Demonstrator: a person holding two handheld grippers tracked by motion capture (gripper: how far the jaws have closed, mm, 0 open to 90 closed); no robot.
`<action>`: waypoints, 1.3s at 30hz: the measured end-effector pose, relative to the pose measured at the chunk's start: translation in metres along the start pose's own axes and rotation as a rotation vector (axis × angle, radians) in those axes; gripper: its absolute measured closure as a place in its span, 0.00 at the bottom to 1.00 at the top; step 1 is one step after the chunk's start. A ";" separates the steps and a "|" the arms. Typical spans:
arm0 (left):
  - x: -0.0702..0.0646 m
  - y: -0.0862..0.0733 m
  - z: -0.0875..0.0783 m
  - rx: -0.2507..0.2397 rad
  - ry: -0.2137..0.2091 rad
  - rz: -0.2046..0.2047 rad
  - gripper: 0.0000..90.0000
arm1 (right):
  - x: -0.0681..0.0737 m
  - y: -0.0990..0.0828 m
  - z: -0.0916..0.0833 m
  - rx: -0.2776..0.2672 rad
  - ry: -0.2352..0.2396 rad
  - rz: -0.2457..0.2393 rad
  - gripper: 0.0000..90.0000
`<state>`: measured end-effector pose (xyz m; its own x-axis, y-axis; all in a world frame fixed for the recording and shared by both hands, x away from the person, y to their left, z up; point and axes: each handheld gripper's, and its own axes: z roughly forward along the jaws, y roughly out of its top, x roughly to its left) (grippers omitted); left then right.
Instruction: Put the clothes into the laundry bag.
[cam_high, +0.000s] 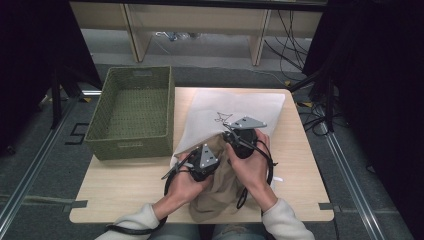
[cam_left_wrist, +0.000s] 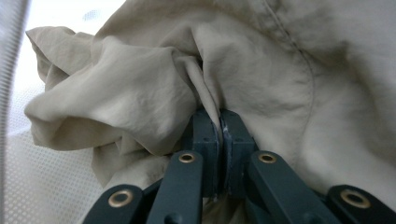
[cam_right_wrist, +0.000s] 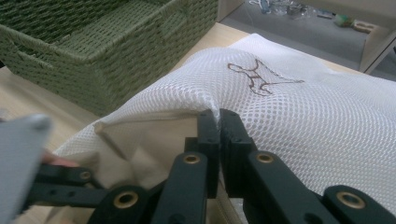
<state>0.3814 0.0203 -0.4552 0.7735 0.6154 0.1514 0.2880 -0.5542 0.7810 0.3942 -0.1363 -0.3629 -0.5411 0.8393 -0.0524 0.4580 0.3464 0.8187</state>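
From above, the mesh bag (cam_high: 235, 112) lies at the table's (cam_high: 125, 185) far right, beside the basket (cam_high: 132, 112); the cloth (cam_high: 217, 192) reaches the near edge. The left gripper (cam_left_wrist: 219, 128) is pinched tight on a cloth fold. The right gripper (cam_right_wrist: 218, 122) is clamped on the bag's rim.

I count one table (cam_high: 125, 185), and on it one basket (cam_high: 131, 112), one white mesh bag (cam_high: 240, 107) and one beige garment (cam_high: 220, 195). I'm working two grippers, a left gripper (cam_high: 199, 162) and a right gripper (cam_high: 235, 132), each with one grey plate on top and one cable trailing off. On the bag I see one stitched figure (cam_right_wrist: 259, 77), and I count two hands and two pale sleeves at the near edge.
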 end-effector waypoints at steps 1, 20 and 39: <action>0.000 0.001 0.001 0.002 0.007 0.008 0.95 | 0.000 0.000 0.001 -0.014 0.000 0.006 0.99; 0.012 -0.013 -0.005 -0.046 -0.004 -0.038 0.52 | -0.009 -0.001 0.001 0.007 -0.010 0.054 0.99; -0.044 -0.018 -0.028 -0.025 -0.169 0.063 0.32 | -0.011 -0.002 0.002 -0.010 -0.024 0.036 0.99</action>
<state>0.3260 0.0190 -0.4591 0.8739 0.4761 0.0979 0.2237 -0.5729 0.7885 0.4010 -0.1453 -0.3651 -0.5073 0.8610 -0.0366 0.4695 0.3118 0.8261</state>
